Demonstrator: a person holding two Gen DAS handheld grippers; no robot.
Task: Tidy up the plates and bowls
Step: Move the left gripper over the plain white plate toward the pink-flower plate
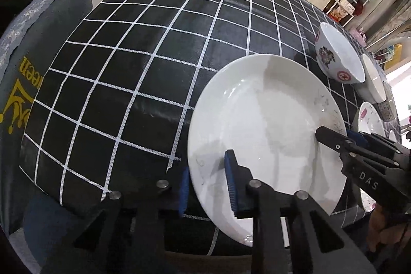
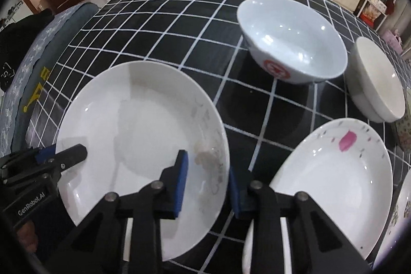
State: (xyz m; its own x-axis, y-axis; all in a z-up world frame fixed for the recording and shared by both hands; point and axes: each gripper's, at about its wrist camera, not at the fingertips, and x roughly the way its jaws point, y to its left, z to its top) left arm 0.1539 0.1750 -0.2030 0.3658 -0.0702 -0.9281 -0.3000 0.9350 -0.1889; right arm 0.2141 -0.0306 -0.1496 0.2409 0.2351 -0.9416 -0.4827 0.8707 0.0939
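Both cameras sit low at the near edge of the black checked table [image 1: 143, 63], looking forward along their own fingers and across the tabletop toward the far edge and the room behind. The left wrist view looks from the near left side, close over the white plate [image 1: 259, 135]. The right wrist view sits further right, close over the same white plate [image 2: 143, 130]. Both also share the red-marked bowl [image 1: 336, 55] [image 2: 292, 43].
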